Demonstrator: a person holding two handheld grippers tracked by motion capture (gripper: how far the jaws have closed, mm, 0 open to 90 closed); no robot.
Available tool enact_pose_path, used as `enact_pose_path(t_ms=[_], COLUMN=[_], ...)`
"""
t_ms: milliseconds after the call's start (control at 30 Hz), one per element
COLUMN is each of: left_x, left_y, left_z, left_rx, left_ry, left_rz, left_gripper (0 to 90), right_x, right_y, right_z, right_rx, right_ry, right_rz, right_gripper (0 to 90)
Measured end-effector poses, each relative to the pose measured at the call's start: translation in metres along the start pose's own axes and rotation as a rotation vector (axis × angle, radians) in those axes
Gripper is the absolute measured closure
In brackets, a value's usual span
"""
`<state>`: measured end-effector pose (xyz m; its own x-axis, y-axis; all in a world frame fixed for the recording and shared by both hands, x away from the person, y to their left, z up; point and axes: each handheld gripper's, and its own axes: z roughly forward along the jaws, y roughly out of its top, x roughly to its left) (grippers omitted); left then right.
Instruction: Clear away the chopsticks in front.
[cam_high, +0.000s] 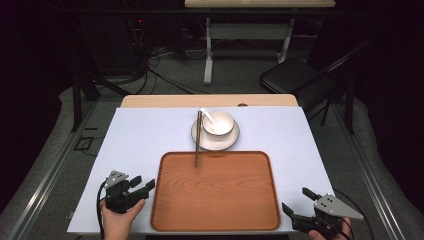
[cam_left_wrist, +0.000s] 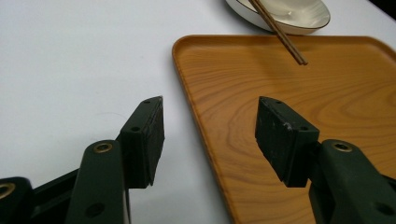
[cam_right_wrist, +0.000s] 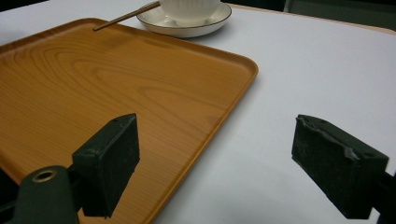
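The tray (cam_high: 215, 200) is wood with a clear curving grain and a smooth, soft sheen. A flat white matt sheet covers the desk (cam_high: 145, 135), whose pale wooden edge shows at the far side. The bowl (cam_high: 218, 122) and saucer (cam_high: 227, 141) look like glossy white ceramic, the saucer rimmed with a thin dark line. The chopsticks (cam_high: 197, 140) are dark, smooth wood. Each hand-held gripper, left (cam_left_wrist: 210, 135) and right (cam_right_wrist: 215, 163), is matt black plastic with brass-coloured rivets; the right pads (cam_right_wrist: 338, 161) look scuffed.
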<state>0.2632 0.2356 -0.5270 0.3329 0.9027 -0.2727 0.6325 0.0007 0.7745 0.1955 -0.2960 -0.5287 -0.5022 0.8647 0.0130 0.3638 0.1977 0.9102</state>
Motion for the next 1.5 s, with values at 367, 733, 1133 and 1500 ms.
enact_pose_path(t_ms=[367, 733, 1133, 1500], left_x=[-0.014, -0.031, -0.039, -0.034], left_y=[0.021, 0.061, 0.116, 0.139], left_z=[0.004, 0.025, 0.057, 0.078], left_rx=[0.005, 0.038, 0.079, 0.086], left_ry=[-0.023, -0.101, -0.061, -0.013], left_rz=[0.004, -0.013, 0.024, -0.015], left_gripper=[42.4, 42.5, 47.1, 49.5], right_x=[0.005, 0.005, 0.003, 0.002], right_y=[0.002, 0.002, 0.002, 0.002], right_z=[0.002, 0.001, 0.003, 0.003], right_rx=[-0.014, -0.016, -0.005, 0.000], right_ry=[0.016, 0.002, 0.010, 0.014], right_rz=[-0.058, -0.048, -0.027, -0.021], right_gripper=[14.7, 14.7, 14.8, 14.8])
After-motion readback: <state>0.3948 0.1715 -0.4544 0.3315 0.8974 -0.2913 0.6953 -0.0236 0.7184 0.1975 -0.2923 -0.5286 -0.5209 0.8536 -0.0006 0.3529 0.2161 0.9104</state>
